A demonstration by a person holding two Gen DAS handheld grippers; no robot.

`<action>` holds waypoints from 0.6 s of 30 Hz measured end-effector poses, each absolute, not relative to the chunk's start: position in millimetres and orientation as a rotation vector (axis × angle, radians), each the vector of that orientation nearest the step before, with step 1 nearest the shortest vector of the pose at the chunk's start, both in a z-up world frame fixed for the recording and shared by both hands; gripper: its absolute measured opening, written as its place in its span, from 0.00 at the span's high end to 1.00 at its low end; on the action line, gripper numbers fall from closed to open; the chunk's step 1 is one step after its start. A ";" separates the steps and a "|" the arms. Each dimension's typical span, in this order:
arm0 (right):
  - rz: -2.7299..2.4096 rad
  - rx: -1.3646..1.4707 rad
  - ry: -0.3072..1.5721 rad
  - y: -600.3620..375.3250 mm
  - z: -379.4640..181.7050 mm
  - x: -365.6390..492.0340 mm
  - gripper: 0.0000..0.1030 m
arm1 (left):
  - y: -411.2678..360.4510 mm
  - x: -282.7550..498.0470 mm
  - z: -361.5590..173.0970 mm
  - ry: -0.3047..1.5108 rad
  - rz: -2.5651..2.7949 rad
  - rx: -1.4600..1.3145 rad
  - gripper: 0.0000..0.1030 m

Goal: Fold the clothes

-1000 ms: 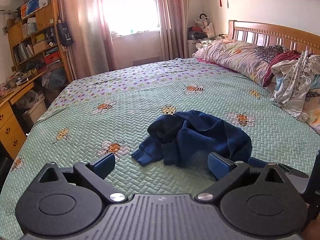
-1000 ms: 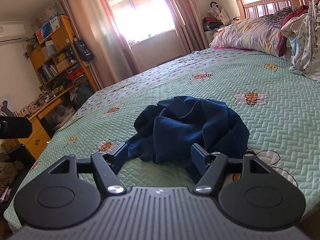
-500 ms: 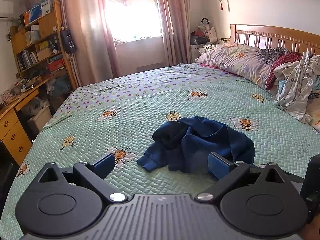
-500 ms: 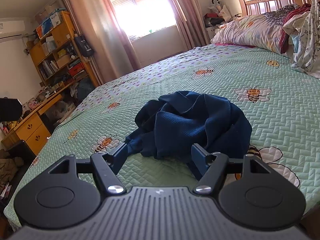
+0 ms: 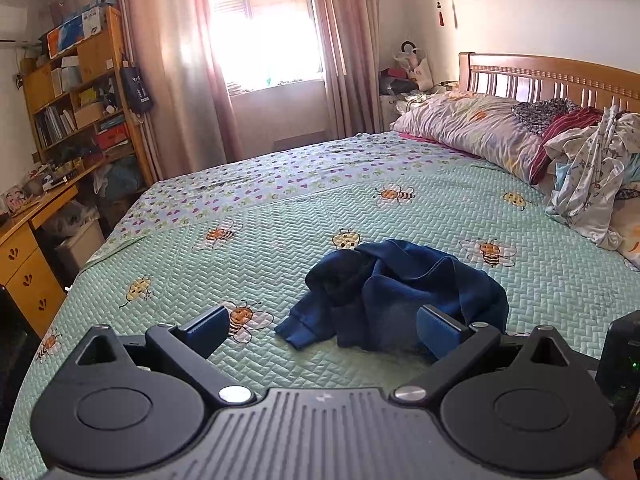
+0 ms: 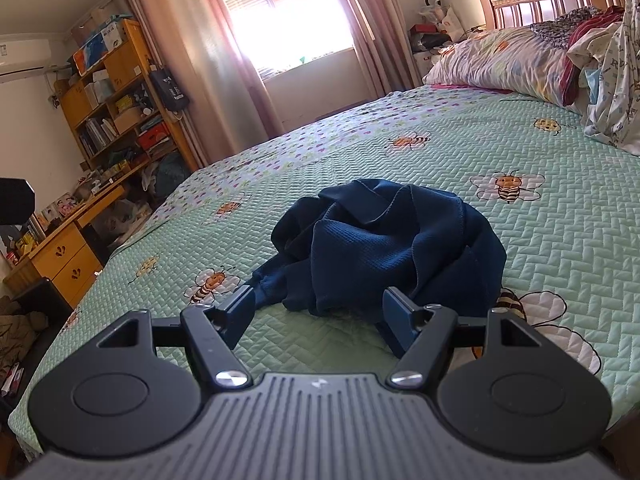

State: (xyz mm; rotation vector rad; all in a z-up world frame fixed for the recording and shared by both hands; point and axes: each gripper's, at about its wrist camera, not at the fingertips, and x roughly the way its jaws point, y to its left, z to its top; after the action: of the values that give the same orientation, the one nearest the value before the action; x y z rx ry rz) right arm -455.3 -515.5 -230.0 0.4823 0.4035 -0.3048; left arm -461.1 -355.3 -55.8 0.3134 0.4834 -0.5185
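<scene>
A crumpled dark blue garment (image 5: 400, 292) lies in a heap on the green bee-patterned bedspread (image 5: 280, 240); it also shows in the right wrist view (image 6: 384, 244). My left gripper (image 5: 324, 328) is open and empty, held just short of the heap's near edge. My right gripper (image 6: 320, 312) is open and empty, close to the heap's near edge, with a cuff-like end of the garment (image 6: 264, 280) by its left finger. The underside of the heap is hidden.
A pile of other clothes (image 5: 588, 168) and a pillow (image 5: 468, 128) lie at the headboard on the right. A wooden desk (image 5: 24, 248) and bookshelf (image 5: 80, 96) stand left of the bed. The window (image 5: 264, 28) with curtains is at the far end.
Both grippers have drawn back and risen slightly, so the garment sits a little farther away in both views. The garment has not moved. Both grippers stay open.
</scene>
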 end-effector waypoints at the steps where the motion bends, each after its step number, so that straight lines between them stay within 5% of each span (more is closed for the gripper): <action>1: -0.305 0.482 0.404 -515.5 -230.1 -455.3 0.30 | -355.6 -461.5 -55.9 0.483 -0.518 0.313 0.03; 18: -0.309 0.470 0.410 -516.2 -230.3 -456.6 0.30 | -353.5 -445.2 -68.1 0.526 -0.517 0.307 0.02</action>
State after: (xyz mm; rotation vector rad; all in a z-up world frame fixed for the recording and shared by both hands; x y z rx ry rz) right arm -456.6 -516.2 -230.3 0.4703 0.4100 -0.3093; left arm -445.2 -353.5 -68.1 0.3070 0.5259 -0.5174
